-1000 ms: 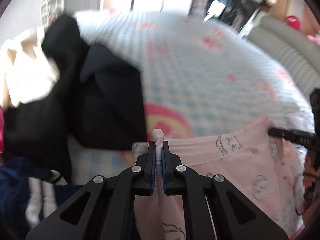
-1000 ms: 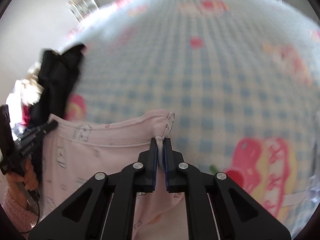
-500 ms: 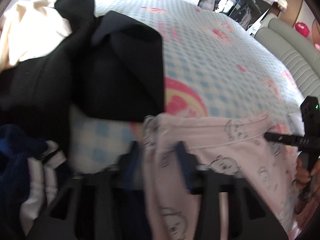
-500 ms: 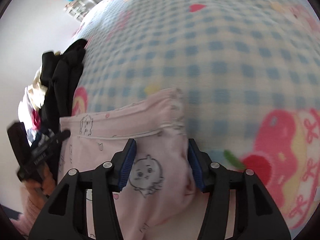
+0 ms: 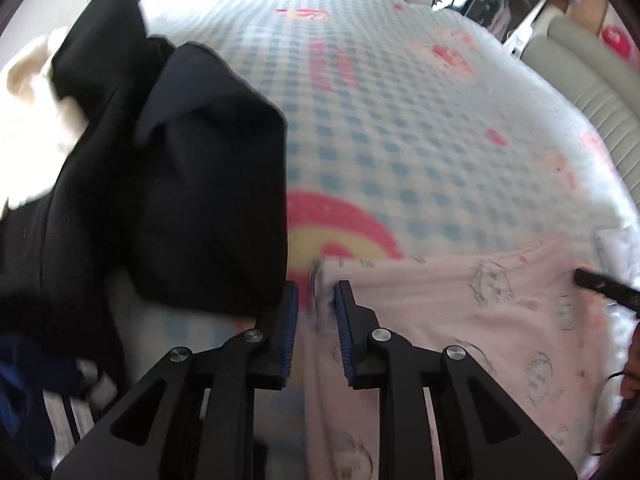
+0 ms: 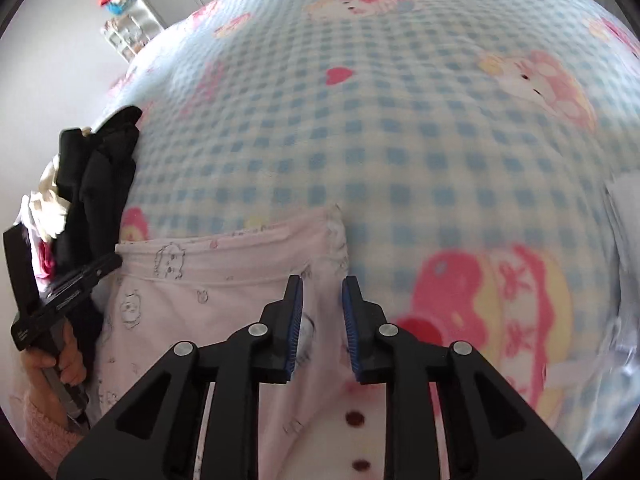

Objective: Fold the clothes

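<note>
A pale pink pyjama garment [image 5: 472,320] printed with small cartoon animals lies flat on the bed, its folded top edge straight. My left gripper [image 5: 316,300] is open over that edge's left corner, cloth lying loose between the blue pads. In the right wrist view the same pink garment [image 6: 224,292] shows dark red buttons near the bottom. My right gripper [image 6: 322,292] is open above the right corner and holds nothing. The left gripper [image 6: 84,276] also appears there, at the garment's far left, held by a hand [image 6: 60,364].
A heap of black clothes [image 5: 168,184] with cream cloth [image 5: 28,120] and navy striped fabric [image 5: 48,400] lies left of the garment. The blue checked bedspread [image 6: 400,120] stretches beyond. A grey padded headboard [image 5: 592,92] runs along the right.
Both grippers were shut on the pink garment's top corners a second ago. They have opened, and the garment's edge now lies on the bed.
</note>
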`<action>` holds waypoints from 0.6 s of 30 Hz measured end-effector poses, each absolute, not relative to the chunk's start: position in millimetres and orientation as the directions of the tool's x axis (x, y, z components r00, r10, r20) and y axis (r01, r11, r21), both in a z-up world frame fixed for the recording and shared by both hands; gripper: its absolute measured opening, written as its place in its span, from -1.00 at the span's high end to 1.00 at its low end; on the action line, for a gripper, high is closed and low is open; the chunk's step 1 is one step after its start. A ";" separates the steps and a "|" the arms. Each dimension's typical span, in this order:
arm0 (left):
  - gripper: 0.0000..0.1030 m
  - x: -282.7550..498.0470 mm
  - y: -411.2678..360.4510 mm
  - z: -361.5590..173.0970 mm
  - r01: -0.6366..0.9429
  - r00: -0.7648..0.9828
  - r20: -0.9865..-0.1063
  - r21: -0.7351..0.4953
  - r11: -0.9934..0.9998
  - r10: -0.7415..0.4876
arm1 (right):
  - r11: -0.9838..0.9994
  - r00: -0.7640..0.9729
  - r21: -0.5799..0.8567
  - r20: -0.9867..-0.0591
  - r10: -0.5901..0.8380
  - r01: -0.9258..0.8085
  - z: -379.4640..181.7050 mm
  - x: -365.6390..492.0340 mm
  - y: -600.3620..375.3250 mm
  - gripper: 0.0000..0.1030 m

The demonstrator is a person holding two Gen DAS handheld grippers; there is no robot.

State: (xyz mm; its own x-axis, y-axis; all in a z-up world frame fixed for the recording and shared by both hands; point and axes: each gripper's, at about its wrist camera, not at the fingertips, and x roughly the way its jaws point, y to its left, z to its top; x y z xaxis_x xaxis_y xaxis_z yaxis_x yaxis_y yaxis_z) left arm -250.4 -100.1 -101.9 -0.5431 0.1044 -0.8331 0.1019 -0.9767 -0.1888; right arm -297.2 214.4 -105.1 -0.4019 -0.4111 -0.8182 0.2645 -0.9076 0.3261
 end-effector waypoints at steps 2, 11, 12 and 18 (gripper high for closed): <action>0.41 -224.1 -100.8 -87.5 0.075 -0.586 -0.796 -0.238 -0.968 0.150 | -0.904 -0.394 0.343 -0.818 -0.420 0.254 -103.3 -283.5 218.4 0.55; 0.32 -123.6 -106.4 -77.3 0.087 -0.586 -0.777 -0.341 -0.936 0.228 | -0.879 -0.338 0.418 -0.813 -0.474 0.229 -99.0 -191.6 219.4 0.54; 0.33 -116.0 -104.8 -77.2 0.088 -0.588 -0.769 -0.366 -0.927 0.248 | -0.874 -0.332 0.431 -0.810 -0.484 0.222 -101.0 -172.6 219.4 0.52; 0.36 -78.8 -93.8 -101.8 0.081 -0.566 -0.734 -0.501 -0.861 0.374 | -0.860 -0.278 0.498 -0.815 -0.509 0.115 -133.9 -103.1 221.1 0.40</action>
